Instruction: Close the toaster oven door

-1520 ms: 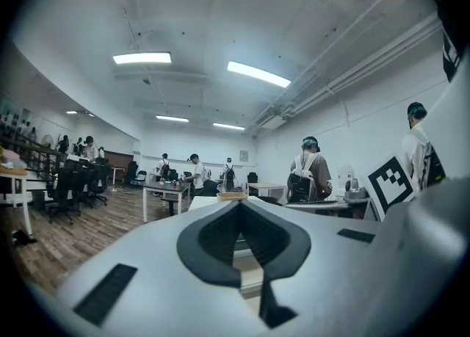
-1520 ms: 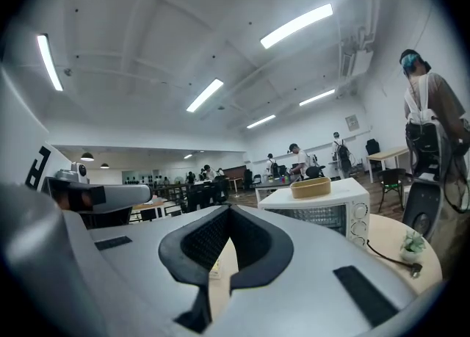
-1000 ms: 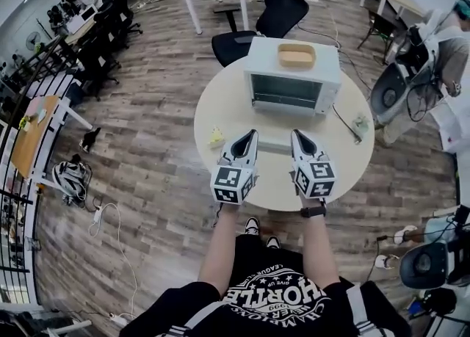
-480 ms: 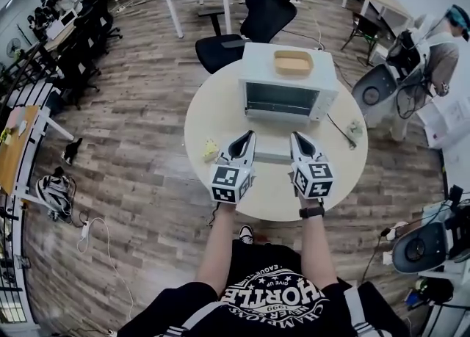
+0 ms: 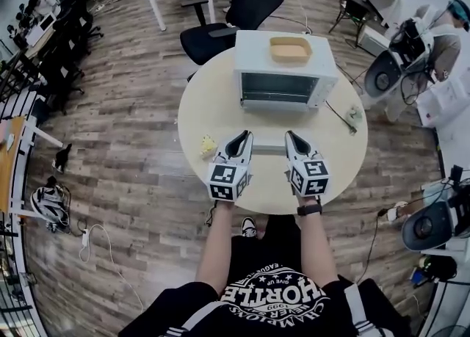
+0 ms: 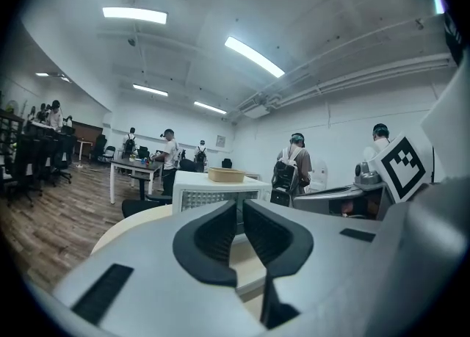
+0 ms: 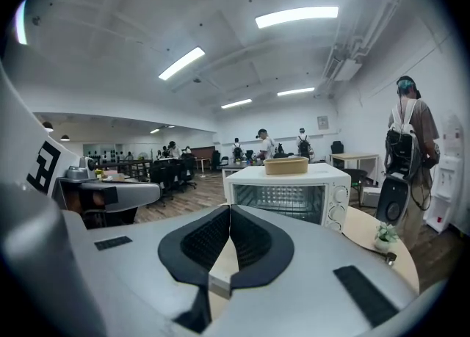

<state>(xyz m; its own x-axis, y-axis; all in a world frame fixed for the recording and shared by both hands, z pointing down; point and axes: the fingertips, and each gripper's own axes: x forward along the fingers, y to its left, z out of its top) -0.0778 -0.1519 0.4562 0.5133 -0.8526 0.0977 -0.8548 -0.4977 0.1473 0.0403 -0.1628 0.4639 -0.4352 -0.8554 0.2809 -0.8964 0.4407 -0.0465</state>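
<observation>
The white toaster oven (image 5: 286, 71) stands at the far side of the round table (image 5: 198, 108), its door (image 5: 269, 150) folded down flat toward me. A tan tray (image 5: 291, 49) sits on its roof. My left gripper (image 5: 245, 136) hovers at the left end of the door's front edge, and its jaws have just been opening to a narrow gap with nothing between them. My right gripper (image 5: 288, 136) is at the right end, shut and empty. The left gripper view shows that gripper (image 6: 240, 211) facing the oven (image 6: 213, 197). In the right gripper view the gripper (image 7: 230, 214) faces the oven (image 7: 286, 189).
A small yellow object (image 5: 208, 145) lies on the table left of my left gripper. A little potted plant (image 5: 355, 115) and the oven's cable (image 5: 336, 117) lie at the right. A black office chair (image 5: 220, 34) stands behind the table, with people (image 5: 433, 42) at the right.
Both grippers have moved slightly forward and down, keeping either side of the door's front edge. The oven sits higher in the head view.
</observation>
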